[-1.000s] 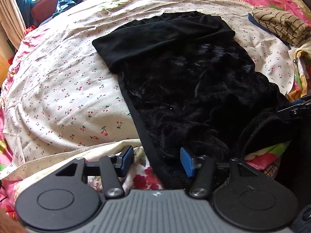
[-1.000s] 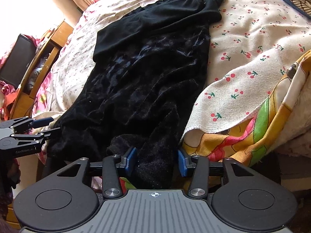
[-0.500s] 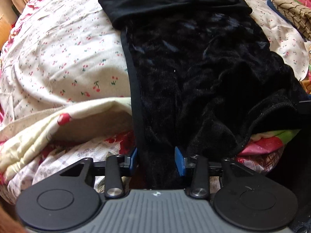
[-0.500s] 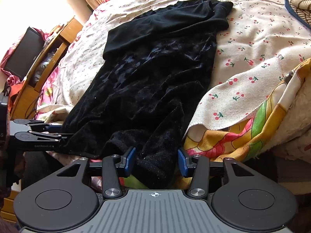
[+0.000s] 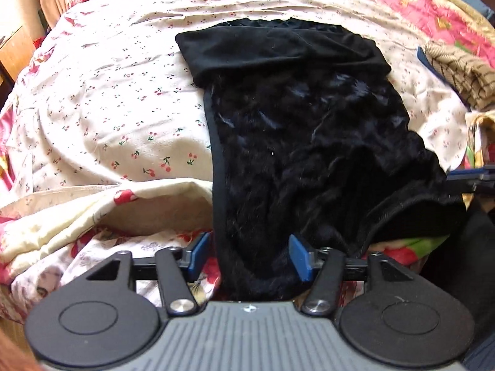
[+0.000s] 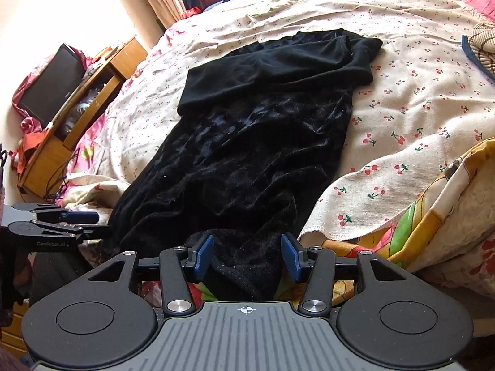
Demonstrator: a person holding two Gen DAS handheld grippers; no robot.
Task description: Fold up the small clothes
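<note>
Black garment [image 5: 309, 154] is spread mid-frame on bed [image 5: 108, 108]; its hem is straddled, ungripped, by opening left gripper [image 5: 249, 258] and opening right gripper [image 6: 247, 256].

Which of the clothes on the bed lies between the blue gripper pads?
The black velvety garment, spread down the cherry-print sheet with its near hem between both grippers' pads. The folded brown checked piece lies off by the far edge, untouched.

Bare bed sheet [image 5: 102, 114] lies open left of the black garment [image 5: 309, 154]; folded checked cloth [image 5: 458, 74] blocks the far right.
</note>
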